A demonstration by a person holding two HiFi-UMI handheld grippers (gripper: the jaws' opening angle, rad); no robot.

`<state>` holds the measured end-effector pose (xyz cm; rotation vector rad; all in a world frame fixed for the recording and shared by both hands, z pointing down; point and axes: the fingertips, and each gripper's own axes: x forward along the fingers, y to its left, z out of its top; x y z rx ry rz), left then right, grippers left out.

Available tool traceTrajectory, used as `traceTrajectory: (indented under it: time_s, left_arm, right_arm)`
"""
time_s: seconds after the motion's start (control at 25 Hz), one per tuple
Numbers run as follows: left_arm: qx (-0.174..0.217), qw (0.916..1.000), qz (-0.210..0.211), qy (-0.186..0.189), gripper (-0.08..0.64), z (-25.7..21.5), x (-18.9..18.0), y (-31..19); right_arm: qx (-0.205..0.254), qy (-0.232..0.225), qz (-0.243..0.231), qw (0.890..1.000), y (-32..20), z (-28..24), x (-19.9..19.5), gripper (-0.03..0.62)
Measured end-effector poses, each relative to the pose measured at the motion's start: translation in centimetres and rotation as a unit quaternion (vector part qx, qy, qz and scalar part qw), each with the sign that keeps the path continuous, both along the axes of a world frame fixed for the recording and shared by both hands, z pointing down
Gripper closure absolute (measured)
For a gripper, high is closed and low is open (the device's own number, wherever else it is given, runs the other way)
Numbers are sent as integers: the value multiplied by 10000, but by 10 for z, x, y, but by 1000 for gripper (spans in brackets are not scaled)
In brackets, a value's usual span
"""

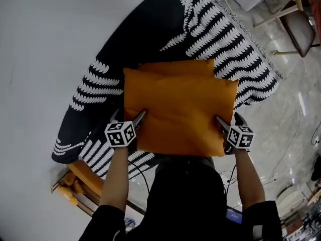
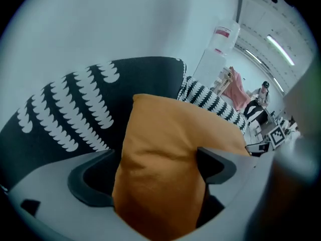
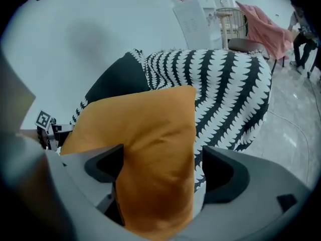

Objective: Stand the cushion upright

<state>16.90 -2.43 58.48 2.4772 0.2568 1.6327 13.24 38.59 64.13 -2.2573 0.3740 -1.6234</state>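
Head view: had left gripper (image 1: 129,117) and right gripper (image 1: 229,119) wide open round the puffy orange square cushion (image 1: 180,109), seemingly letting go; probably needed gentle backing off next.

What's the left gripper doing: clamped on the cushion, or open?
Open. The left gripper has its jaws wide around the orange cushion, a gap beside one pad.

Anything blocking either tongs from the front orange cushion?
Nothing visible. The front cushion already has its left edge between the open jaws of the left tongs and its right edge between the open jaws of the right tongs. The second orange cushion sits behind it on the patterned cover.
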Motion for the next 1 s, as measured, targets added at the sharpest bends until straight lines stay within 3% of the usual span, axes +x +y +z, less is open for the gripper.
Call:
traceTrajectory:
  time_s: [0.28, 0.6, 0.72, 0.88, 1.0]
  left_arm:
    - [-715, 9950, -10, -692, 5, 17, -6, -2]
    - [-1124, 9909, 32, -738, 8, 21, -6, 9]
    - [-1217, 9903, 220, -629, 116, 28, -5, 26]
    - [-787, 9950, 483, -377, 245, 14, -6, 41]
    - [-639, 9963, 579, -61, 292, -15, -2, 51]
  right_arm:
    - [659, -376, -18, 9971, -8, 3, -6, 106]
    - [1051, -318, 201, 9938, -20, 8, -5, 115]
    - [992, -167, 146, 9948, -21, 8, -1, 208]
    - [797, 80, -59, 9968, -26, -12, 2, 293]
    - [776, 276, -201, 9964, -29, -40, 8, 330]
